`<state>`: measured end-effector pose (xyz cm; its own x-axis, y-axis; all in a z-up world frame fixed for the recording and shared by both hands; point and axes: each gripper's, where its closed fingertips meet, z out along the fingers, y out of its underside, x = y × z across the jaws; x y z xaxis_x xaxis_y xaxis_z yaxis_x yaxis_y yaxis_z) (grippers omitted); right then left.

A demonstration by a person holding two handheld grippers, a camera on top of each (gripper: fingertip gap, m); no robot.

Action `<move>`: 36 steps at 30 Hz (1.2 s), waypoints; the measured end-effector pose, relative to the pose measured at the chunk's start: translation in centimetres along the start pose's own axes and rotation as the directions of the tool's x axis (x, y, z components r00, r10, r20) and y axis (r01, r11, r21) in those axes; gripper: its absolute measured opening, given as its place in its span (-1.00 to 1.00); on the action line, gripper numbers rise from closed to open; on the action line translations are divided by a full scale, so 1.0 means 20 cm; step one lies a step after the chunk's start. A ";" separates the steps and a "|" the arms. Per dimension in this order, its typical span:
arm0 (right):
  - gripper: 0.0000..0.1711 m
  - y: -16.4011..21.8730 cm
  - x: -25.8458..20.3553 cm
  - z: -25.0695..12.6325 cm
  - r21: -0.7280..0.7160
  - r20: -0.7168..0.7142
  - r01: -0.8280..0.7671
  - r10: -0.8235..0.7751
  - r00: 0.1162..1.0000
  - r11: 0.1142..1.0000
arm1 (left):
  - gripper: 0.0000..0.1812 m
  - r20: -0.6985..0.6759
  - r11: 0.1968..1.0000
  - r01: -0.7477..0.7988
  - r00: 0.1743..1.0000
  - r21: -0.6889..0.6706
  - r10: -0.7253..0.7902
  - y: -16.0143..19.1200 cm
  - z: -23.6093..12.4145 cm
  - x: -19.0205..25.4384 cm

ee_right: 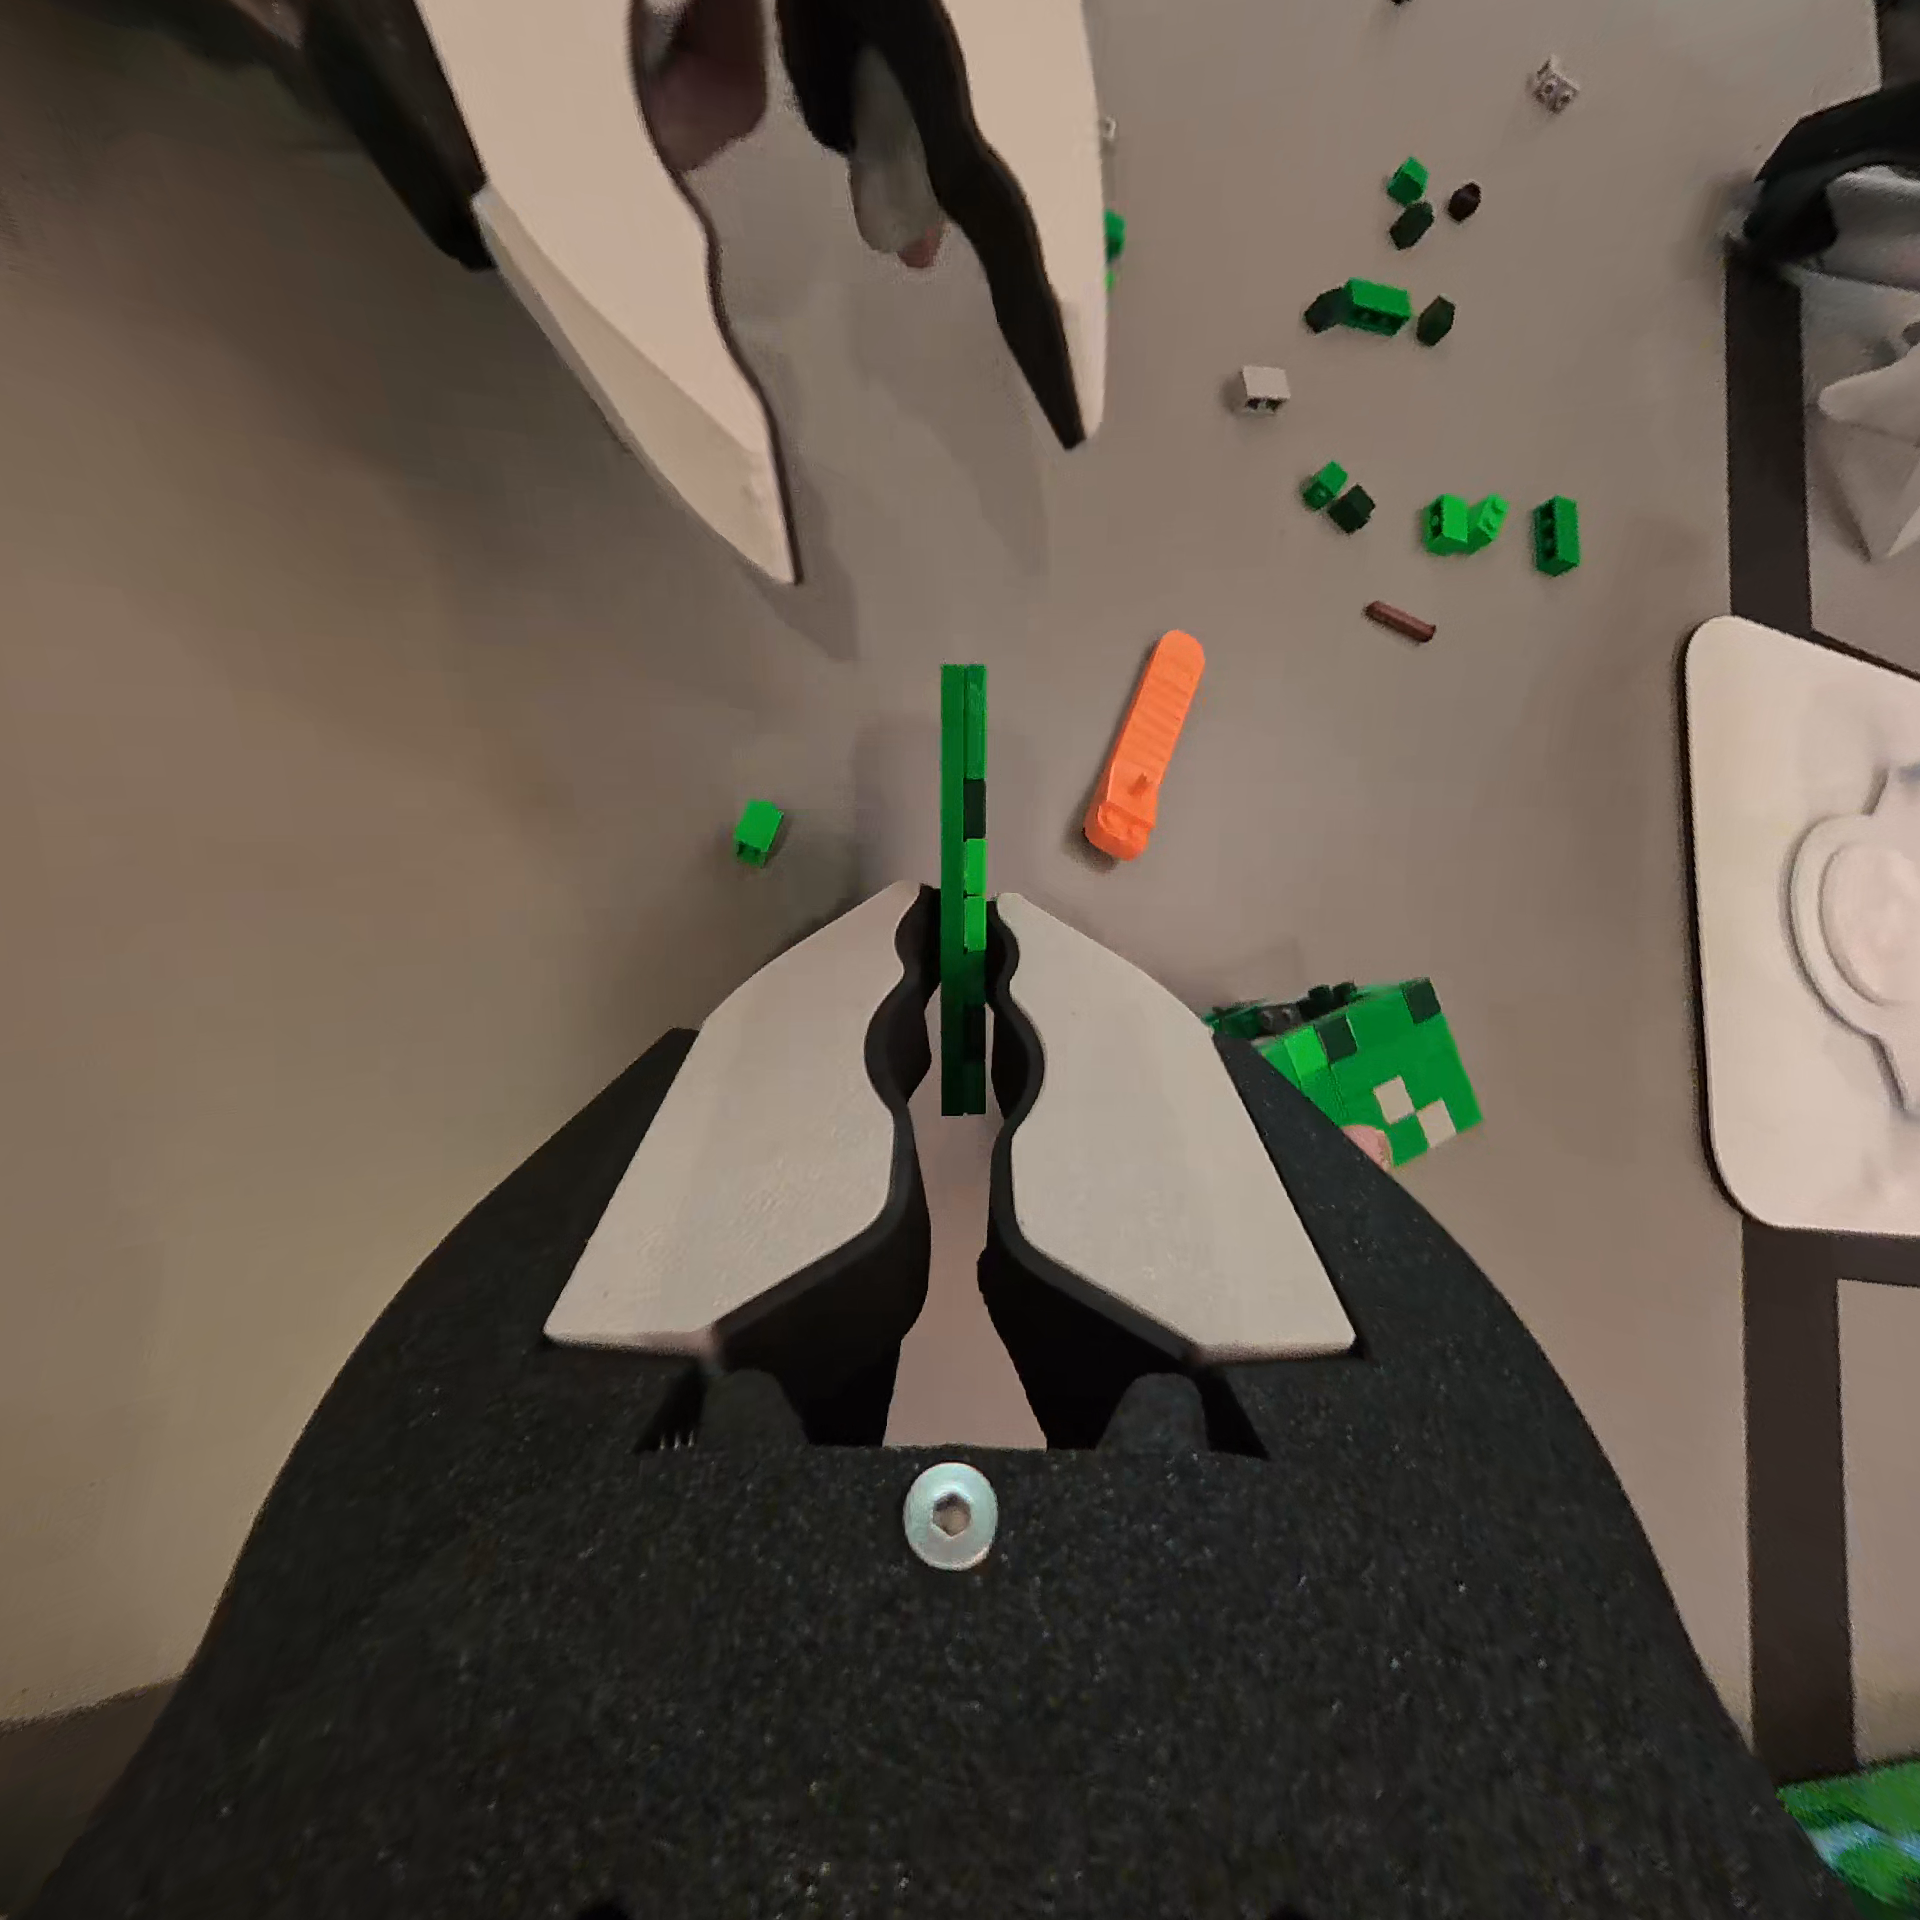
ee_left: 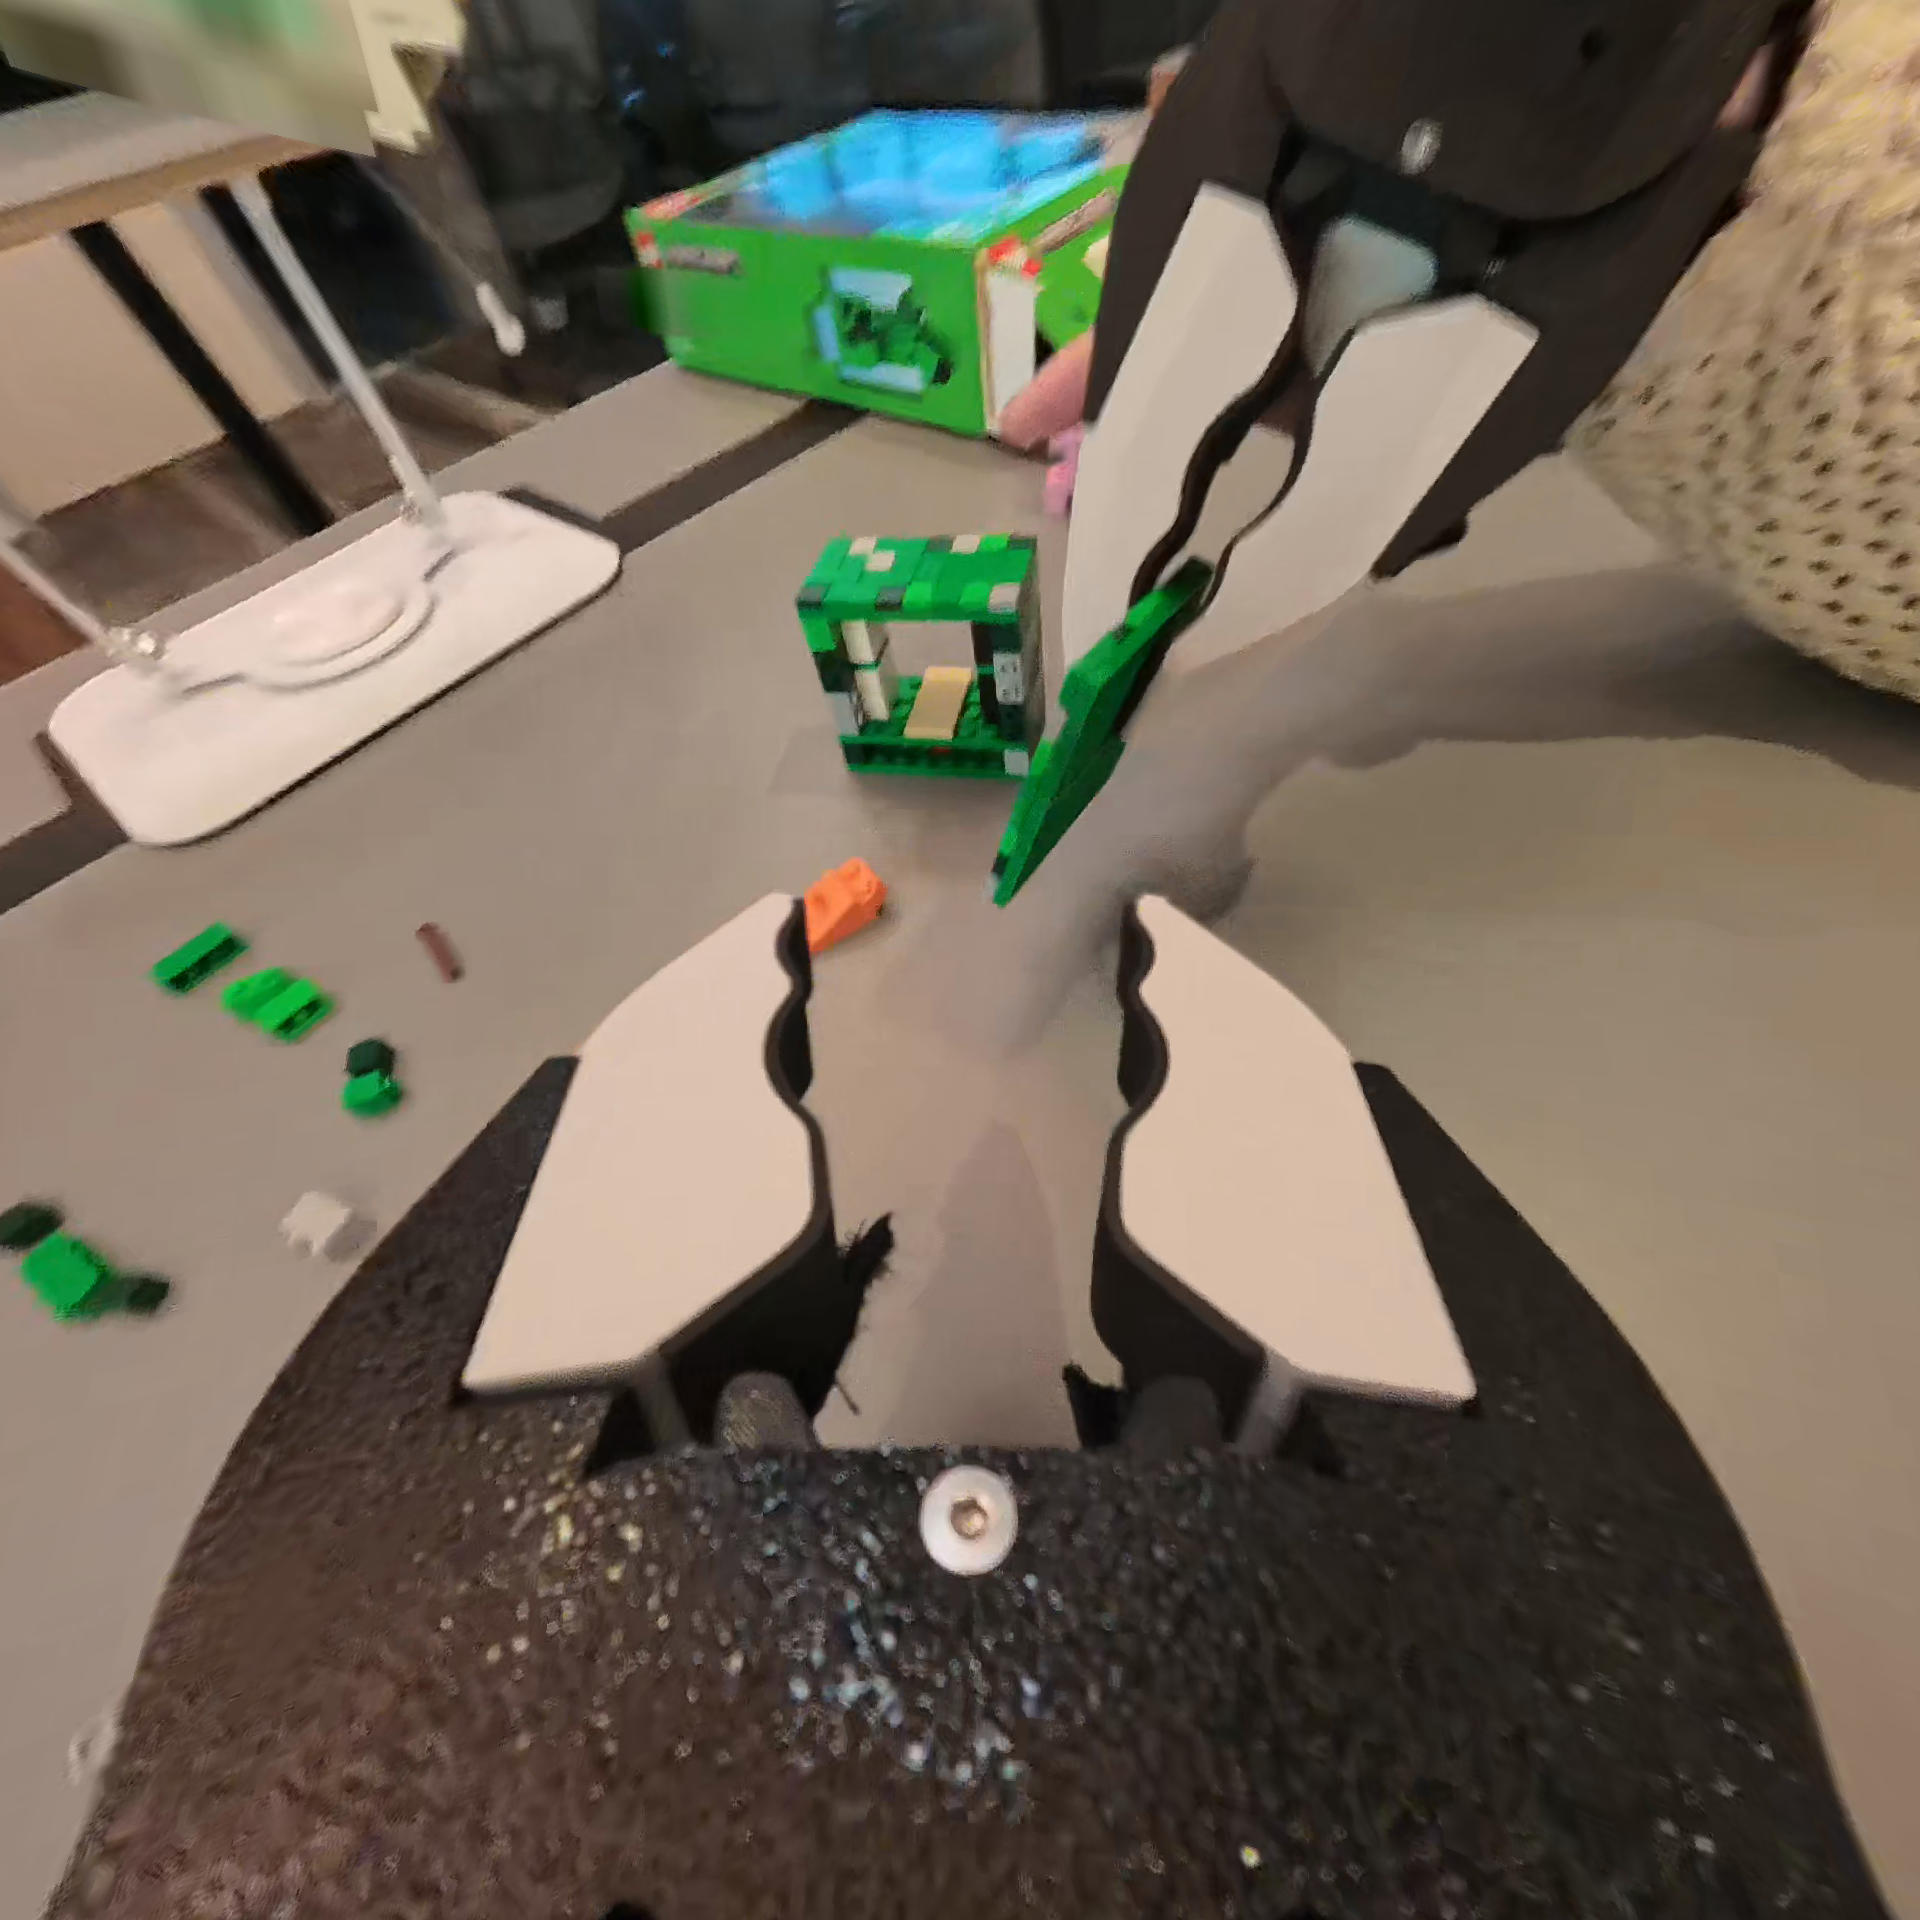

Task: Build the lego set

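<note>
Green plate panel (ee_right: 963, 831) clamped edge-on in right gripper (ee_right: 958, 914), jaws closed on its near end; panel hangs above the surface, lower corner close to it, contact not discernible. Several layers of plates already stacked in it. Partly built green cube (ee_left: 920, 655) sits mid-surface just beside the panel: top and side walls done, front face open, tan piece visible inside. In right wrist view one finished patterned face of the cube visible. Left gripper (ee_left: 961, 914) empty, jaws spread wide, hovering near the panel's lower end.

Orange brick separator (ee_right: 1143, 748) lying flat near the panel. Loose green bricks (ee_right: 1455, 520) scattered toward left gripper's side of the surface, with a grey brick (ee_right: 1263, 390) and a brown pin (ee_right: 1400, 621). Green set box (ee_left: 862, 281) at far edge; white lamp base (ee_left: 332, 655) at far left.

Judged progress: past halfway. Remaining: fit panel onto open face, use up loose bricks.
</note>
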<state>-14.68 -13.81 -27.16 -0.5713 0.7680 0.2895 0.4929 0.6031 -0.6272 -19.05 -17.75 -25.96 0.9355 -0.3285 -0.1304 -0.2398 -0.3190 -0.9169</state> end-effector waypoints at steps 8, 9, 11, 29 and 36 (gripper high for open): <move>-0.93 0.07 0.06 -0.09 -0.080 0.000 -0.020 0.020 1.000 0.997 | -0.34 0.106 0.956 0.003 0.994 -0.292 0.030 0.19 0.12 0.18; -0.93 0.07 0.06 -0.10 -0.079 0.003 -0.015 0.015 1.000 0.997 | -0.41 0.101 0.960 0.015 0.995 -0.281 0.014 0.19 0.14 0.20; -0.93 0.06 0.06 -0.13 -0.061 0.023 -0.014 0.016 1.000 0.998 | -0.48 0.107 0.963 0.036 0.994 -0.267 -0.007 0.18 0.16 0.21; -0.93 0.09 -0.05 -0.09 -0.102 0.184 0.002 0.017 0.983 0.995 | -0.86 -0.202 0.925 -0.250 0.959 -0.286 0.197 0.23 0.21 0.33; -0.93 0.14 -0.13 -0.03 -0.174 0.263 0.011 0.036 0.964 0.985 | -0.78 -0.462 0.934 -0.296 0.869 -0.199 0.177 0.24 0.18 0.42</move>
<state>-11.36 -14.00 -29.23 -0.7057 0.7054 0.0667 0.5932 0.6397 -0.4888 -11.35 -18.75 -32.80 0.6507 -0.7525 -0.1019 -0.5528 -0.3775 -0.7429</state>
